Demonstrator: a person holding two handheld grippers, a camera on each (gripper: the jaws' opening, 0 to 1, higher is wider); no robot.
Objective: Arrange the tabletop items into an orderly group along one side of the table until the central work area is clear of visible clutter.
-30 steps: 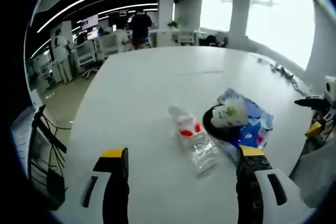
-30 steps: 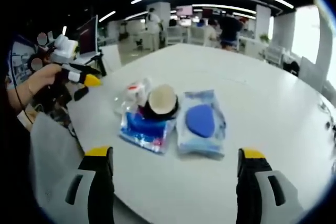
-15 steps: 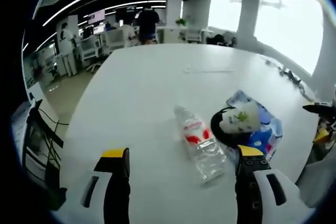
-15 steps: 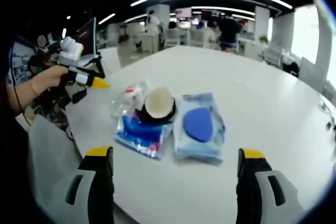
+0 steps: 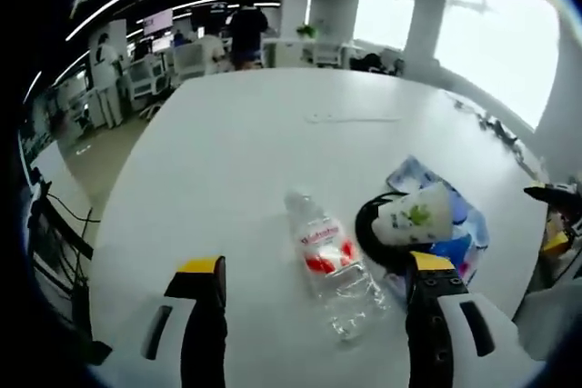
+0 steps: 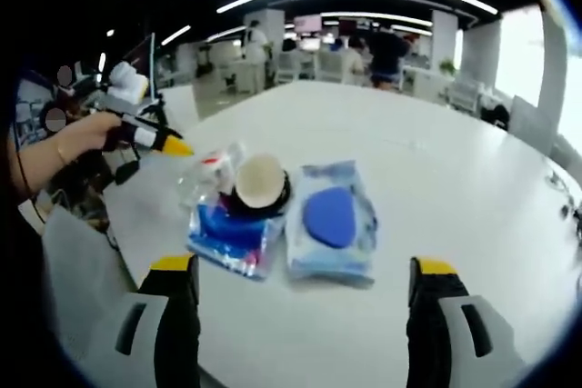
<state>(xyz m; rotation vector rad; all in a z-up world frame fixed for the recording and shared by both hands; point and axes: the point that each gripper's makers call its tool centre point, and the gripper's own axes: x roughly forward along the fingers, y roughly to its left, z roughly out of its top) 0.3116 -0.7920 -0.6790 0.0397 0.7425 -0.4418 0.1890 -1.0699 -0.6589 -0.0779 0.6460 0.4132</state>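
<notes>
While spread, left claw (image 5: 314, 315) flanks bottle (image 5: 329, 259)

Your paper cup (image 5: 414, 217) hides much of the blue packet (image 5: 452, 243) near the table's (image 5: 236, 161) right edge; the bottle's (image 5: 329, 263) label is too blurred to read; distant desks dissolve into blur.

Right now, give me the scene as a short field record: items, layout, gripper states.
surface: white table
bottle: clear water bottle, lying on its side, red label
cup: paper cup on its side, resting on a black round item
packs: blue pouch under the cup; wipes pack beside it
layout: items clustered together near one table edge
left gripper: open, above the bottle, holding nothing
right gripper: open, short of the packs
background: open office with people, far off
</notes>
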